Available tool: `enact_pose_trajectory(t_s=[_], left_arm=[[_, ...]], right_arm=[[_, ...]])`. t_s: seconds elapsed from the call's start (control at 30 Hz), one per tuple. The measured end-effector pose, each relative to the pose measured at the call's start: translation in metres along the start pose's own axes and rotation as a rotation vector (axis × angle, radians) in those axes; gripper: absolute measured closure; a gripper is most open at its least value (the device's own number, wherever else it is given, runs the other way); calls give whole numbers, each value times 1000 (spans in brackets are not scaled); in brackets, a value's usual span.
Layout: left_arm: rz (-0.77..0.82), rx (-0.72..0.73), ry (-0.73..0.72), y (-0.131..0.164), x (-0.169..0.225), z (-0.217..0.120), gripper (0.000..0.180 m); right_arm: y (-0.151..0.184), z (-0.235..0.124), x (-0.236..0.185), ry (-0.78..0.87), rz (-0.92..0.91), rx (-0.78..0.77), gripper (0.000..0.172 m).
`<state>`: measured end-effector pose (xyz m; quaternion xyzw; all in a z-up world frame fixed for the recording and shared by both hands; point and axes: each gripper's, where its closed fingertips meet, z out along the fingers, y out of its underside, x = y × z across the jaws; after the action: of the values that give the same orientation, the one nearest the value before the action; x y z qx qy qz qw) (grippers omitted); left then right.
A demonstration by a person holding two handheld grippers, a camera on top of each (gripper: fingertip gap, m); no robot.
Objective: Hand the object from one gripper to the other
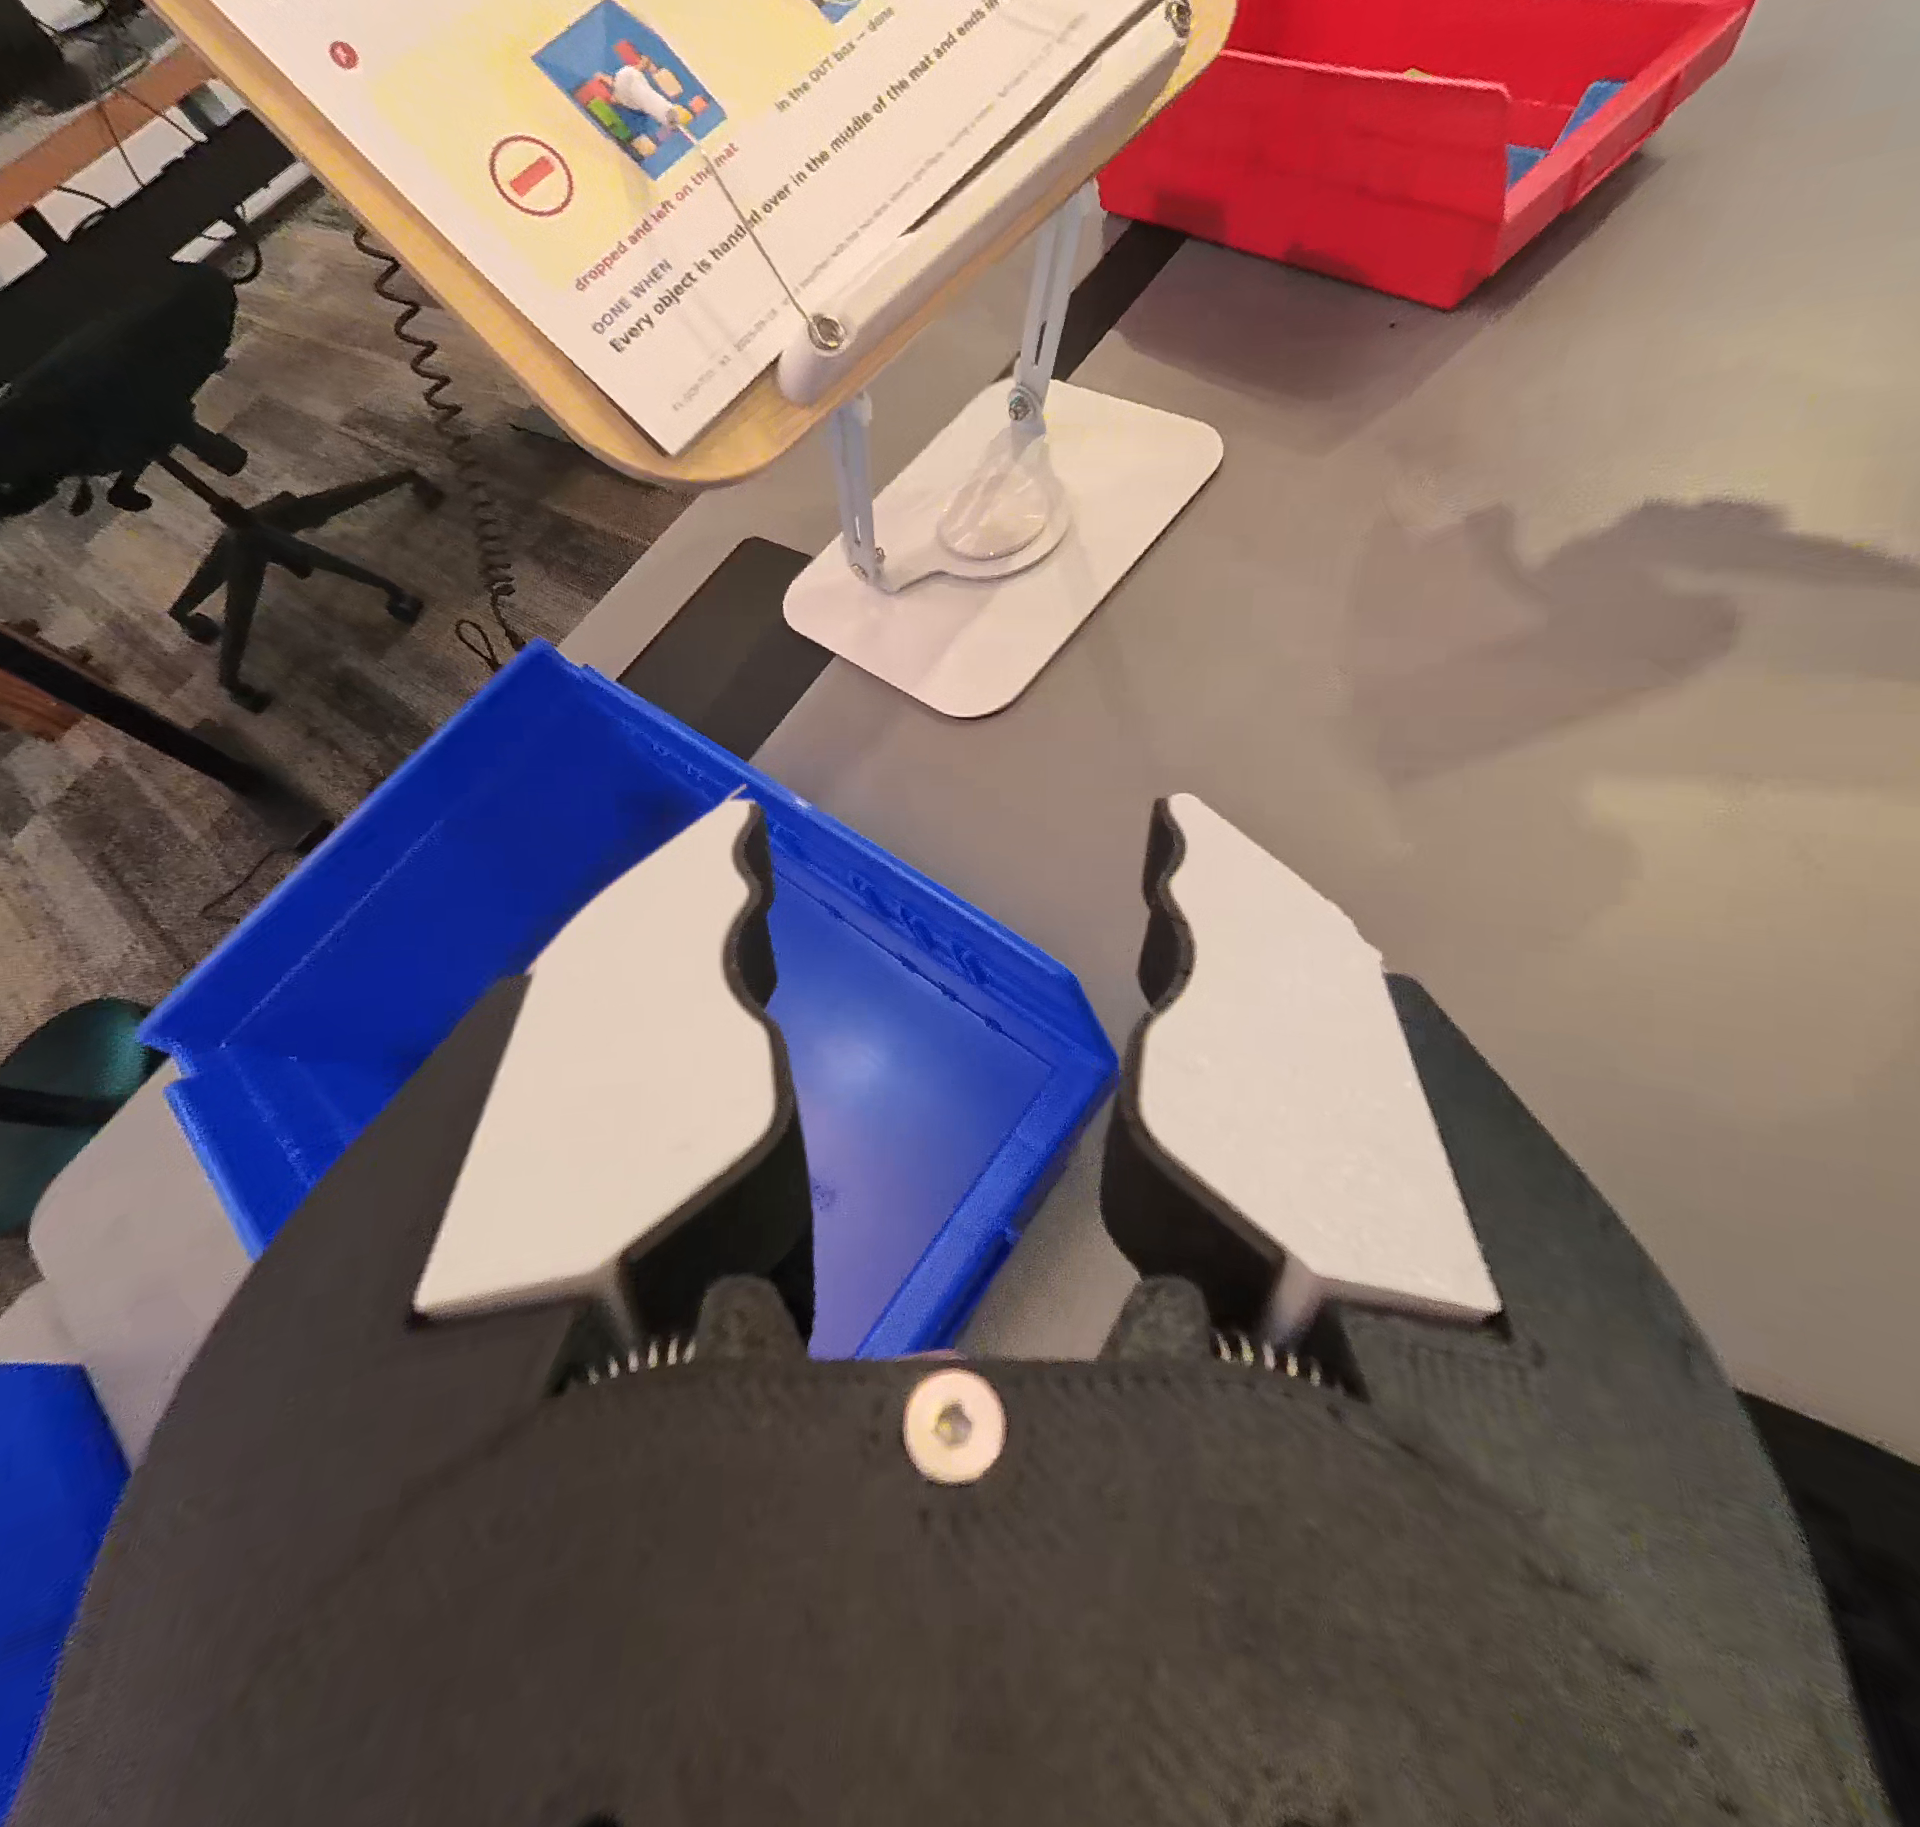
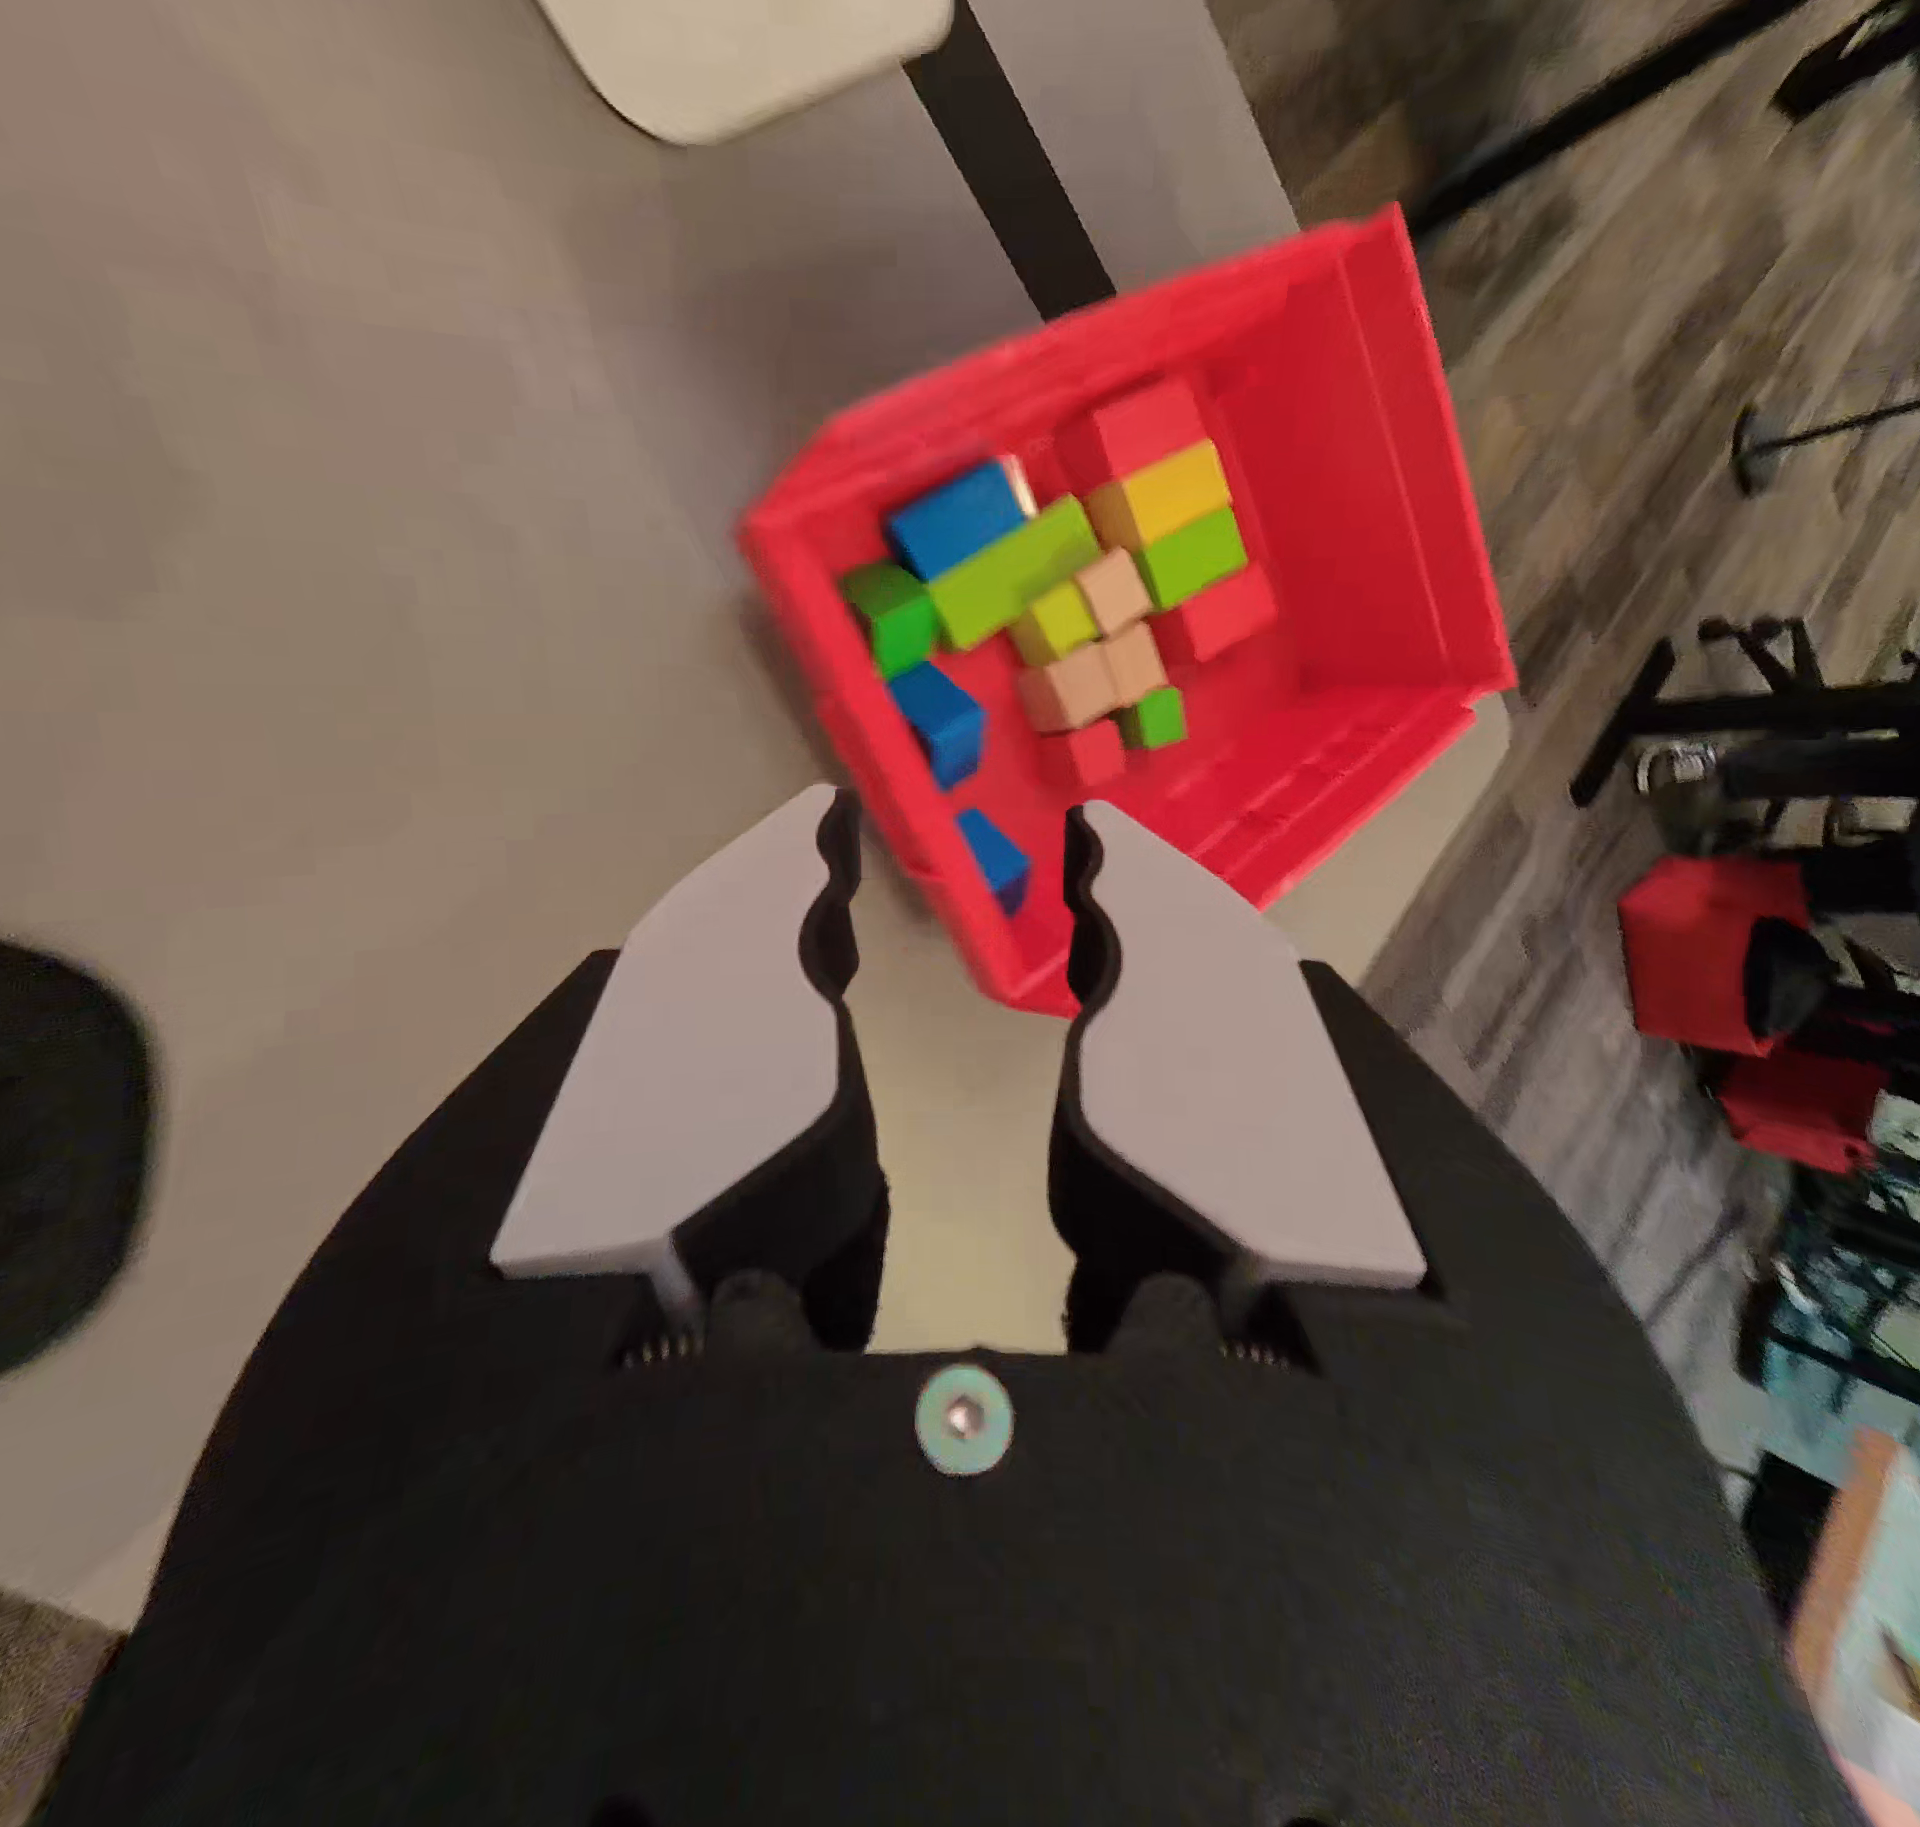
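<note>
My left gripper [image 1: 961,894] is open with nothing between its fingers; it hangs over the near corner of a blue bin [image 1: 436,904], whose visible floor is bare. My right gripper [image 2: 961,894] is open with nothing between its fingers, above the near corner of a red bin [image 2: 1382,572]. The red bin holds several coloured wooden blocks: blue ones [image 2: 951,525], green ones [image 2: 1003,577], tan ones [image 2: 1091,671], red and yellow ones. A small blue block [image 2: 992,858] lies in the bin just beyond my right fingertips. The red bin also shows in the left wrist view [image 1: 1382,146], far right.
A tilted board with an instruction sheet [image 1: 665,115] stands on a white stand base [image 1: 997,572] at the back of the grey table [image 1: 1455,842]. Office chairs [image 1: 125,406] and carpet lie beyond the table's left edge. Black stands and red boxes [image 2: 1714,946] sit on the floor at the right. Left tips to right tips: about 50 cm.
</note>
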<state>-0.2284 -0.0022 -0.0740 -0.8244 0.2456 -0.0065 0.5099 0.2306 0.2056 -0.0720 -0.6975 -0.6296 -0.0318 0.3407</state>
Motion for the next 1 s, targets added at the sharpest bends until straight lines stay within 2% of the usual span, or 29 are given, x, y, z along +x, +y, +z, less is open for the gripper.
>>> enact_pose_trajectory(t_s=[0.03, 0.13, 0.23, 0.33, 0.43, 0.5, 0.6, 0.73, 0.87, 1.0], left_arm=[[13, -9, -6, 5, 3, 0, 113], [16, -73, -19, 29, 7, 2, 114], [-85, -44, 26, 41, 22, 1, 112], [-193, 29, 107, 47, 58, 1, 112], [-201, 15, 129, 62, 100, 10, 109], [-133, -21, 111, 65, 122, 11, 104], [-102, 22, 147, 50, 155, 1, 103], [-78, 0, 170, 47, 191, -6, 92], [-131, 3, 208, 54, 227, -21, 85], [-134, -49, 179, 72, 239, -46, 82]], right_arm=[[0, -10, -20, -17, 18, 33, 136], [4, -30, -83, -79, 51, 95, 126], [-1, -37, -137, -108, 98, 177, 115], [-7, -30, -186, -163, 143, 205, 108], [-12, -20, -232, -290, 159, 142, 100], [-20, -23, -247, -284, 178, 128, 98], [-53, -42, -279, -357, 258, 237, 94], [-75, -54, -294, -242, 293, 325, 80], [-83, -67, -319, -190, 327, 427, 79], [-66, -78, -341, -126, 313, 469, 79]])
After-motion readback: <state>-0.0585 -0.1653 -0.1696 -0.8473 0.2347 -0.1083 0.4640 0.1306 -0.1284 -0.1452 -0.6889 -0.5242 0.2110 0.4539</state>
